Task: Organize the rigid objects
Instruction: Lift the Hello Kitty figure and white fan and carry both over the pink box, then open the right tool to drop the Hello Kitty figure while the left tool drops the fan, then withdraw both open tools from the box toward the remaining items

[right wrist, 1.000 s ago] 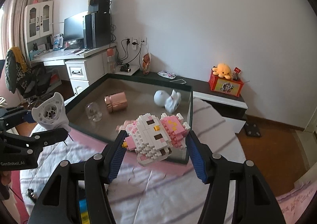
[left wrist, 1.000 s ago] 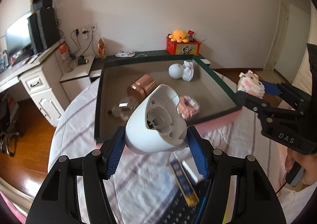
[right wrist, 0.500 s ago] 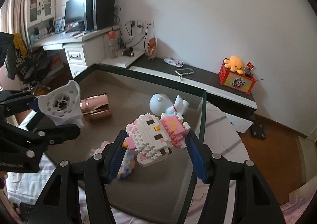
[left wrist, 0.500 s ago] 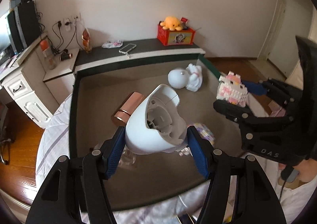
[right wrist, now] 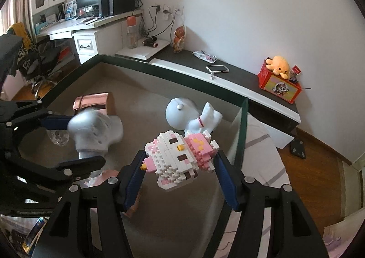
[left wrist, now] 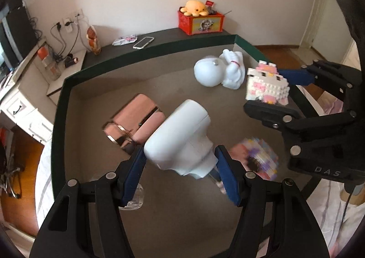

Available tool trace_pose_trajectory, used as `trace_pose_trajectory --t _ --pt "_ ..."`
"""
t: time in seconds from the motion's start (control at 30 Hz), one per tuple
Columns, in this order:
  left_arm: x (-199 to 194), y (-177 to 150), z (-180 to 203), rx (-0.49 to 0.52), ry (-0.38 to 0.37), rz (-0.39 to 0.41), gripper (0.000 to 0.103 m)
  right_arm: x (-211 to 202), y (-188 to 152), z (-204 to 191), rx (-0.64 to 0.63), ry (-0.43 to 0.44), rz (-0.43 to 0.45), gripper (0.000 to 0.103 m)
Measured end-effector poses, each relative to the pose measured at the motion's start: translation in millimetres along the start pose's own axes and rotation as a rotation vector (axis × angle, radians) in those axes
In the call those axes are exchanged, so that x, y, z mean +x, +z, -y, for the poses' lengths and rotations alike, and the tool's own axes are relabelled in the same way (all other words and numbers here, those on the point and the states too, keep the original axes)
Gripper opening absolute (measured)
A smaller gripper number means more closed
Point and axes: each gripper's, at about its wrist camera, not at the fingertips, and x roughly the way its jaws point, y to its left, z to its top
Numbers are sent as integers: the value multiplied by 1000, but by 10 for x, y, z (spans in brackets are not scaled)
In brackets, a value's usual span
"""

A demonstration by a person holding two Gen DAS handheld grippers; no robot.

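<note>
My left gripper (left wrist: 180, 155) is shut on a white plastic domed housing (left wrist: 180, 135) and holds it above the floor of a large green-walled box (left wrist: 59, 109). My right gripper (right wrist: 180, 157) is shut on a pink and white brick-built cat (right wrist: 180, 153), over the box near its right wall. In the box lie a rose-gold cylinder (left wrist: 134, 121), a white dog figurine (left wrist: 216, 71), a clear glass (left wrist: 134, 198) and a pink brick piece (left wrist: 257, 155). The right wrist view shows the left gripper (right wrist: 77, 141) at the left, with the housing (right wrist: 95, 130) blurred.
Behind the box runs a dark shelf with a phone (left wrist: 143, 42), a red box topped by an orange plush octopus (left wrist: 200, 21) and a snack bag. A white desk with a monitor (right wrist: 87, 2) stands at the left. Striped bedding (right wrist: 262, 144) surrounds the box.
Both grippers have moved forward and down from the bedding to over the box floor. The white housing now shows its smooth side instead of its hollow end.
</note>
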Motion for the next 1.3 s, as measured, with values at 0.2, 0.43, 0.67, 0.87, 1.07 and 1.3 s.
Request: trace_pose_trajectory --t 0.2,0.43,0.67,0.87,1.07,1.3 --pt "37 112 -31 22 26 -17 64 131 47 3 -23 9 -50 62" --pt "126 268 -104 43 82 -61 64 210 97 40 -30 17 -105 62" --pt "77 309 -184 4 118 -33 71 269 93 42 -33 26 -141 62" --pt "-36 235 -178 7 145 -12 83 232 79 10 -37 12 -131 62" --pt "-283 77 -218 -35 127 29 94 56 39 -24 -13 -2 -86 81" --pt "-789 -254 -241 -74 137 96 99 -351 -93 -127 14 4 -11 81"
